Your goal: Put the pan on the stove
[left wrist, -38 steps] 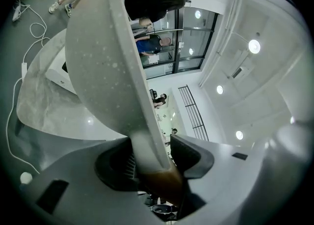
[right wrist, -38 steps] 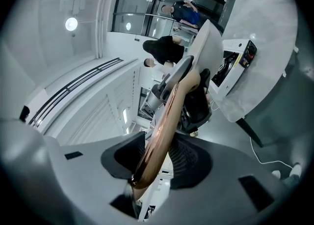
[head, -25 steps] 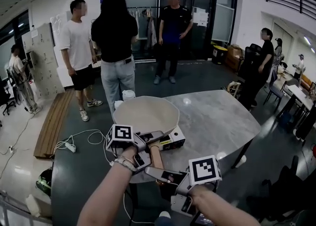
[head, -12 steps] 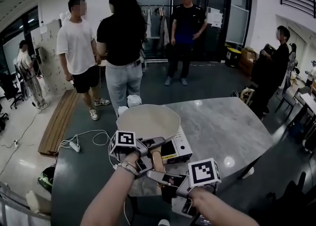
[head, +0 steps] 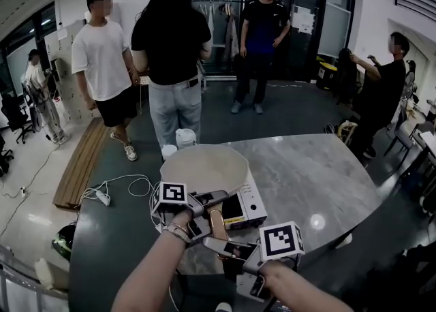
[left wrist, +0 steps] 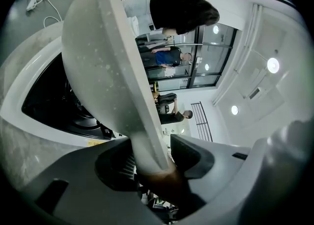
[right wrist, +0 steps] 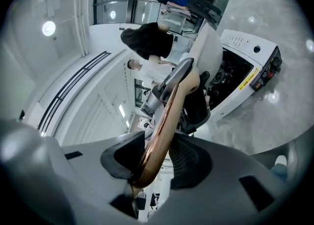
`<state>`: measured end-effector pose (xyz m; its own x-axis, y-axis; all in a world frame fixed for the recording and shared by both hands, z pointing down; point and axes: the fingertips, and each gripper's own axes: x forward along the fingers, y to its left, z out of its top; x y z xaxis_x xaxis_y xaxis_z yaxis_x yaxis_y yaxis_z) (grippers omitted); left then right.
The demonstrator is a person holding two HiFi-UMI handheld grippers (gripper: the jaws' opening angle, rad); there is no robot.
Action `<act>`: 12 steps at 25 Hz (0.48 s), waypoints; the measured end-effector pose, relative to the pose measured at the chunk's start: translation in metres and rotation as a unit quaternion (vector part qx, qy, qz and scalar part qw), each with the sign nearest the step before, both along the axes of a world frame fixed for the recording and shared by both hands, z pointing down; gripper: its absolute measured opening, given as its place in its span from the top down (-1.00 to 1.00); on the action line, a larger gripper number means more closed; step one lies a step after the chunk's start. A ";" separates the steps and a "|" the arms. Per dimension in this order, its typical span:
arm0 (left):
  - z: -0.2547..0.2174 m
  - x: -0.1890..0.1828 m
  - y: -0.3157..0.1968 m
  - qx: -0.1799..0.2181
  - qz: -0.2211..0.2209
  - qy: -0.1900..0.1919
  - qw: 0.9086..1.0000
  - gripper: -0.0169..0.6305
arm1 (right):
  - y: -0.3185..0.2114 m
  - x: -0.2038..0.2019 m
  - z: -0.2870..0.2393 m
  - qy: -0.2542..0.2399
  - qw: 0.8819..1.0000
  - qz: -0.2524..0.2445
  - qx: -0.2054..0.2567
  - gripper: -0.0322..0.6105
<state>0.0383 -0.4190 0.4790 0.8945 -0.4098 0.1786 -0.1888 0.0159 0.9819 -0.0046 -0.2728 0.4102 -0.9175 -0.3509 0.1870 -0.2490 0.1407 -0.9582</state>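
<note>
A cream pan (head: pixel 204 169) with a copper-brown handle (head: pixel 217 224) hangs tilted over the left part of a white stove with a black top (head: pixel 251 199) on the grey marble table (head: pixel 306 174). My left gripper (head: pixel 203 203) is shut on the pan's wall (left wrist: pixel 105 67) where the handle begins; the stove (left wrist: pixel 34 121) lies below it. My right gripper (head: pixel 229 245) is shut on the handle (right wrist: pixel 168 113) near its end, with the pan (right wrist: pixel 210 51) and the stove (right wrist: pixel 248 64) ahead. Whether the pan touches the stove is hidden.
Several people stand just beyond the table's far edge, the nearest a person in black (head: pixel 172 52). A white jug (head: pixel 184 138) and a cup (head: pixel 168 150) stand behind the pan. A cable with a power strip (head: pixel 102 197) and wooden planks (head: pixel 80 164) lie on the floor at left.
Both grippers keep the same hold on the pan. The pan has shifted slightly, so more of the stove shows at its right. The people behind have shifted.
</note>
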 end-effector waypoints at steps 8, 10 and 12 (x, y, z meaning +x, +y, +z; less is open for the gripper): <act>-0.001 0.004 0.006 0.059 0.035 -0.038 0.997 0.10 | 0.002 -0.003 0.009 -0.003 1.000 -0.001 -0.023 0.41; -0.001 0.004 0.006 0.064 0.039 -0.044 0.996 0.08 | 0.000 -0.002 0.010 -0.002 1.000 0.001 -0.022 0.41; -0.002 0.002 0.007 0.064 0.042 -0.046 0.996 0.06 | -0.002 -0.001 0.011 0.002 1.000 0.001 -0.023 0.42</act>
<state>0.0407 -0.4122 0.4765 0.9087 -0.3590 0.2130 -0.2738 -0.1272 0.9533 -0.0053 -0.2747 0.4207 -0.9162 -0.3432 0.2071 -0.2538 0.0968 -0.9624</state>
